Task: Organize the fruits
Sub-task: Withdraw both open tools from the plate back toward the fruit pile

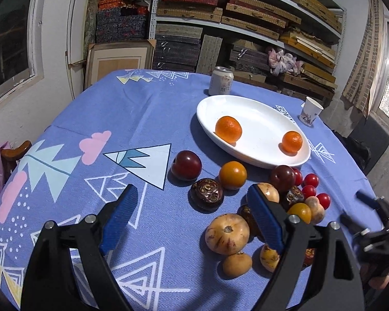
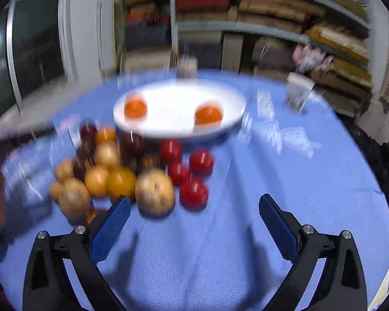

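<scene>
Ribbed blue pads — smooth oval plate

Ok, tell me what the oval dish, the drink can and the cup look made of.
Oval dish: glazed ceramic or melamine, by its glossy white surface.
Drink can: thin metal, likely aluminium, given its printed wall and rimmed top.
Cup: paper, probably; matte white, tapered, with a printed pattern.
</scene>
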Tool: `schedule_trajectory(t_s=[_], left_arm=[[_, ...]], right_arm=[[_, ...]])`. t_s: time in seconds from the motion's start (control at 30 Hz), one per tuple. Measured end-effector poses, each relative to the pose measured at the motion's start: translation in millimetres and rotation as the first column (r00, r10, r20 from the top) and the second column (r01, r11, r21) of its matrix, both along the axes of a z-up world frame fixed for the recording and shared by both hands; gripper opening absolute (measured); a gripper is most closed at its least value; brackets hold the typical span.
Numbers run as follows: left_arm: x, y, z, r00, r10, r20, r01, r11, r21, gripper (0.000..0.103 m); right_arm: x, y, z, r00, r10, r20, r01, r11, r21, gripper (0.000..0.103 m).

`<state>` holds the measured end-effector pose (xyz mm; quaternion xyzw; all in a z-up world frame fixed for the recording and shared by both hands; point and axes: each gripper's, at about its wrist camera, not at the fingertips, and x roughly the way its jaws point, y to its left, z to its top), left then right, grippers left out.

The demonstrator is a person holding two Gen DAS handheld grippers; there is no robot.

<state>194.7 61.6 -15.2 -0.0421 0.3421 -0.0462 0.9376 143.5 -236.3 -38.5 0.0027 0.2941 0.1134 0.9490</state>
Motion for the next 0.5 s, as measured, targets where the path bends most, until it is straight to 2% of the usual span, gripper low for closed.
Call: schedule_trajectory(t_s=[0.03,0.13,0.23,0.4,0.5], left_arm=[[-0.7,-0.9,-0.2,1.000,-0.005,0.002,0.005,1.000,0.002,0.084],[-3.5,-3.2,1.2,1.000,-0.013,0.013,0.013,1.000,0.009,0.084],[-3.4,-5.9,-1.7,1.000,-0.023,-0.001,0.023,1.000,0.018,0.084],[-7.3,-5.7,-13.8,0.997,-0.042,-0.066,0.043,0.999,0.006,0.084],[-11.4,-12.4,-25.3,0.991,-0.066,-0.113,0.070,0.997,0.028,0.084]], right_arm=[[-4.6,-3.5,-0.5,0.999,0.010,0.032,-0.011,1.000,0.029,0.100],[15.3,3.3,-19.3,0.989,0.058,-0.140,-0.059,0.998,-0.001,0.098],[9.3,5.0,-13.1,0.995,0.058,-0.085,-0.059,0.998,-0.014,0.099],[16.3,3.1,-20.5,0.987,0.060,-0.150,-0.059,0.998,0.009,0.100],[10.5,-2.9,-10.9,0.994,0.022,-0.109,-0.021,1.000,0.006,0.100]])
